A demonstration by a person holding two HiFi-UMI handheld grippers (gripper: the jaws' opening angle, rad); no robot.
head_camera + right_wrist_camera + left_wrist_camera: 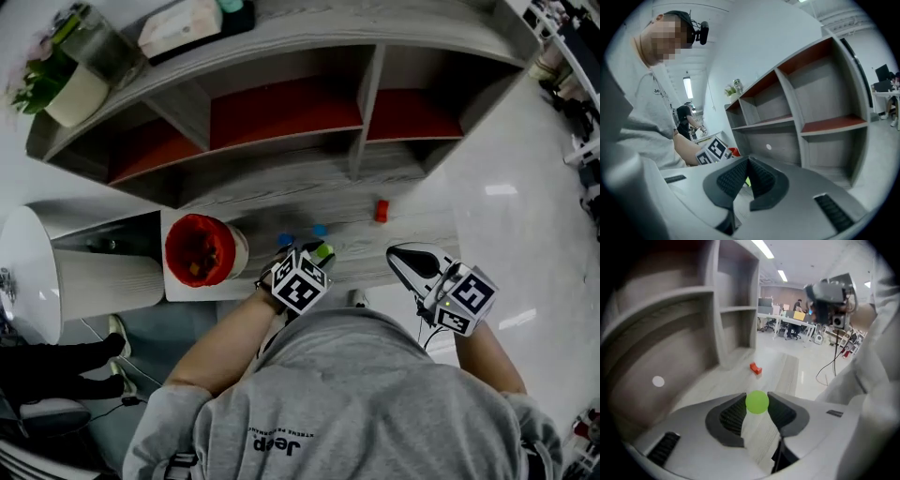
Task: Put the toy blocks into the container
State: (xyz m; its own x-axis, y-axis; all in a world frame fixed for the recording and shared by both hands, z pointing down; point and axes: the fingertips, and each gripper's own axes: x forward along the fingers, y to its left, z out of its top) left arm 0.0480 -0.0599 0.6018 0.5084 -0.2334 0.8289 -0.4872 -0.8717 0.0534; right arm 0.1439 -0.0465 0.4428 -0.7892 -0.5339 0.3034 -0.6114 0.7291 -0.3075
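L tool (757, 410) pinches 1 green ball (757, 401), R tool (747, 160) closed, empty; 2 blue blocks (286, 240) (320, 230), 1 red block (382, 211), 1 container (234, 251).

your grey shirt (356, 394) carries a "jeep" print (276, 447), upside down, well below the left claw (317, 253); smaller line unreadable.

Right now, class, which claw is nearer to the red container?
Left. In the head view the left claw, gripping a green ball, hangs just right of the red container; the right claw, shut, is farther right, beyond it.
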